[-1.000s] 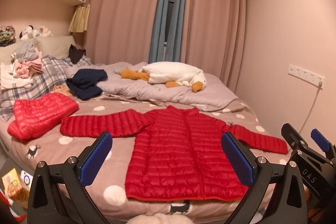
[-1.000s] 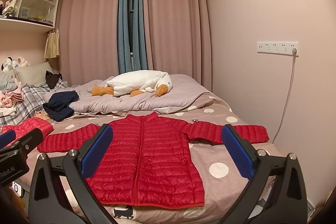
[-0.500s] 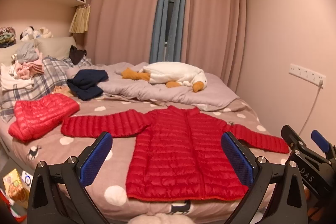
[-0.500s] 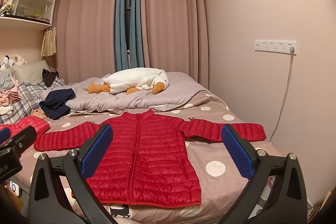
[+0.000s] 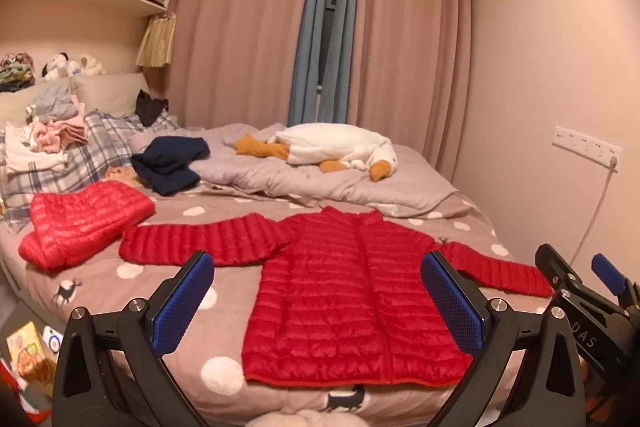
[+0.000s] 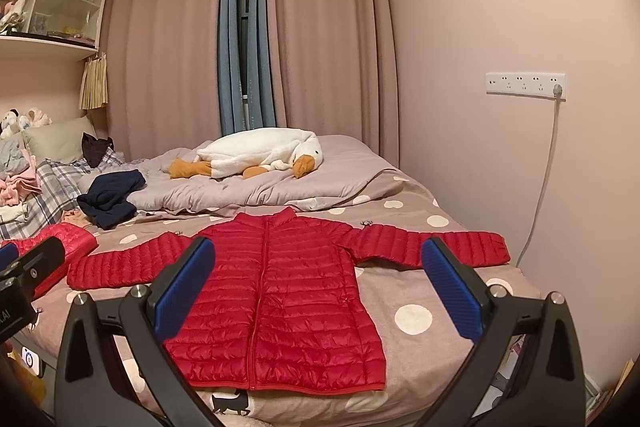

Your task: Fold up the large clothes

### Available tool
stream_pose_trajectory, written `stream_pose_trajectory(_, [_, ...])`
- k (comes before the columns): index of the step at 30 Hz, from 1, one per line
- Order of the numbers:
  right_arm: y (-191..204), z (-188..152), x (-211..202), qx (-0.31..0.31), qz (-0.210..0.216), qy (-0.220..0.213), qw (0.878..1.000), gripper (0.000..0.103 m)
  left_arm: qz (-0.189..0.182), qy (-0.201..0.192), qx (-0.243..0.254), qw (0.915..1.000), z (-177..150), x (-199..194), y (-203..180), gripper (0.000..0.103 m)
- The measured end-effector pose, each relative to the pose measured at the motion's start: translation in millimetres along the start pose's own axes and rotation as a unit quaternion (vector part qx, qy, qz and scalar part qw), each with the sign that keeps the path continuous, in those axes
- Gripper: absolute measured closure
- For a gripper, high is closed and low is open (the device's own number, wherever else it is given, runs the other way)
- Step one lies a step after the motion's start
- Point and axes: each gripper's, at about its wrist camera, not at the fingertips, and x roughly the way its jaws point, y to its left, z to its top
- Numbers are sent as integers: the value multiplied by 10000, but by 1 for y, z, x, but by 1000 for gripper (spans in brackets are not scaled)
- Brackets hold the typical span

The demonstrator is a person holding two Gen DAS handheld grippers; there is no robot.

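Right now the red down jacket point(image 6: 276, 291) lies flat, sleeves out, at the bed's point(image 6: 416, 319) near edge. Left hand-held gripper point(image 5: 318, 301) & right hand-held gripper point(image 6: 316, 287) both spread, holding nothing. Risk: slick puffy fabric slips from a pinch, or hem slides off the edge.

From the left wrist view I see my left gripper point(image 5: 316, 301) spread wide over the bed's point(image 5: 224, 351) near edge, with bare dotted sheet low in the frame on both sides of the red jacket point(image 5: 352, 291). At left centre a folded red garment point(image 5: 80, 223) nearly touches the left sleeve, crowding that side. The right gripper point(image 5: 580, 279) fills the lower right, close by the right cuff. Duvet point(image 5: 320, 179) and plush goose point(image 5: 336, 147) block the centre just beyond the collar.
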Motion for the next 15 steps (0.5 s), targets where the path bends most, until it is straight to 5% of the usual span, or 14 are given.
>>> stream_pose_trajectory(15, [-3,-1,1,-55,-39,40,10000,0,42,-42,29,10000,0,-1,1,1])
